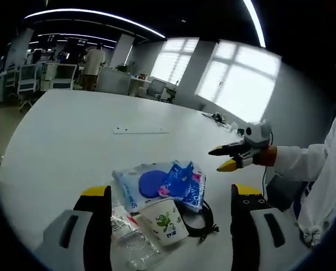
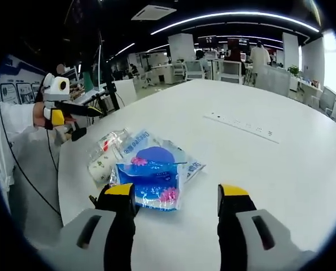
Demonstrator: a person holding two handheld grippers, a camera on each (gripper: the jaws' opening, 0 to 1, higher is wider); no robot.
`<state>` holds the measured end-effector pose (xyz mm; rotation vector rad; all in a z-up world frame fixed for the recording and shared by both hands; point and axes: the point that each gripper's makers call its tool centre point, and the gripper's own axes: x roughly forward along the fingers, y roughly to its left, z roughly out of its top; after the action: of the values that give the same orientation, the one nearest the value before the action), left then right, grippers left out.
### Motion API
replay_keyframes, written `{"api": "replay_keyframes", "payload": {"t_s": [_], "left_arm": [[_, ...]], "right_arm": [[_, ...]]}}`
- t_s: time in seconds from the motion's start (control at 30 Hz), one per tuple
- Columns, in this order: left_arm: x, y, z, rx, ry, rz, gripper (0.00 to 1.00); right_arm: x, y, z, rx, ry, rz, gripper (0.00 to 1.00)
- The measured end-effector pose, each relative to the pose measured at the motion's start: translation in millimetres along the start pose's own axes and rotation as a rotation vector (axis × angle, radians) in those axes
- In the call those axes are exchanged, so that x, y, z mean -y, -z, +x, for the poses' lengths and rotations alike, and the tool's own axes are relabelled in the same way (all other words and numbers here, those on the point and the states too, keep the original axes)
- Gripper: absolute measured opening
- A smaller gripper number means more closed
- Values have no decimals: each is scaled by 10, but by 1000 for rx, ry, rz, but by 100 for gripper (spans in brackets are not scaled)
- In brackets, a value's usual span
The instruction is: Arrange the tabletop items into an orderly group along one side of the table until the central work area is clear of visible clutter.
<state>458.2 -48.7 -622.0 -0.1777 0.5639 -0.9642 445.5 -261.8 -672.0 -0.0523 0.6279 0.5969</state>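
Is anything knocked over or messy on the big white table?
Yes. The paper cup lies tipped on its side near the table edge, jumbled with a blue packet, a clear plastic bag and a black cable. Nothing looks spilled.

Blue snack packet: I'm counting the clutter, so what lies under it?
The blue snack packet lies on a clear plastic packet, partly over a paper cup on its side. A black cable sits beside them. Anything beneath the packet's middle is covered.
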Motion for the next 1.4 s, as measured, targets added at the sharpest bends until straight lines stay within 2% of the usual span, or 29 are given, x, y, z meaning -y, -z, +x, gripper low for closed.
{"api": "replay_keyframes", "payload": {"t_s": [0.8,1.4], "left_arm": [[-96,102,168,-26,6,-20,86],[-125,140,190,-29,7,-33,85]], "right_arm": [[70,202,421,-57,-17,34,33],[65,258,516,-85,-9,33,7]]}}
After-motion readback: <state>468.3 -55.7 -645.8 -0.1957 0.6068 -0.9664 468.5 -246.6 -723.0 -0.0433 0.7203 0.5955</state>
